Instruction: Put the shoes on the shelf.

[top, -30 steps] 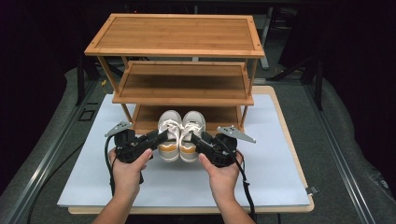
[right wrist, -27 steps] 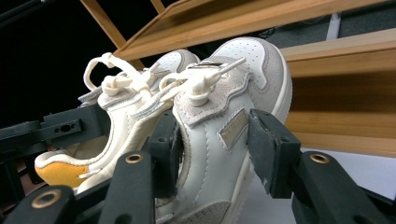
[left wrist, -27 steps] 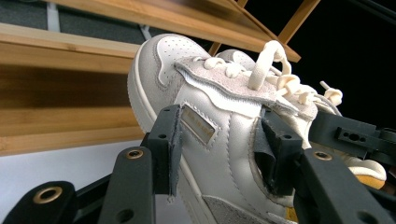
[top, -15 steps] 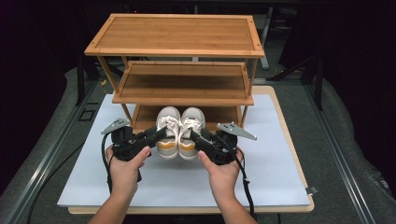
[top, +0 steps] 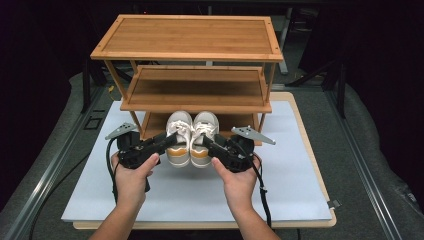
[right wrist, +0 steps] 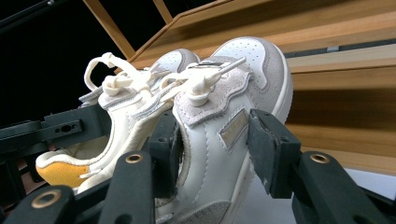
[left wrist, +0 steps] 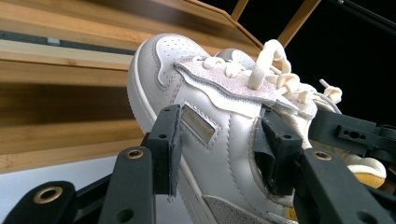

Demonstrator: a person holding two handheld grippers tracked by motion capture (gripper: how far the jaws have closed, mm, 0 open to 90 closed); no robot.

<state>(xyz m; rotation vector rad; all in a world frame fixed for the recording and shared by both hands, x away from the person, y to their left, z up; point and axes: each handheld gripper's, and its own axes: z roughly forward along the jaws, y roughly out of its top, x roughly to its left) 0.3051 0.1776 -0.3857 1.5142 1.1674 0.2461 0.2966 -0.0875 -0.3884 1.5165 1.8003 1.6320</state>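
Both shoes, left shoe (top: 178, 138) and right shoe (top: 204, 138), point toes far, into the rack (top: 192, 95); left tongs (top: 167, 140) and right tongs (top: 209, 142) each clamp one. Gripper views reveal side tags.

A three-tier rack (top: 187, 55) is set toward twelve o'clock on the surface (top: 295, 175), with a mat (top: 290, 185) laid beneath it. Two shoes (top: 192, 137) are placed side by side at the rack's lowest tier, toes pointed to twelve o'clock, heels projecting toward six o'clock. The left shoe (left wrist: 205, 135) is flanked at nine o'clock by the left hand-held gripper (top: 162, 142), one jaw set on its outer side and one inside its opening. The right shoe (right wrist: 224, 140) is flanked at three o'clock by the right hand-held gripper (top: 212, 145), clasped in the same way. The two hands (top: 131, 175) are located at six o'clock of the shoes.
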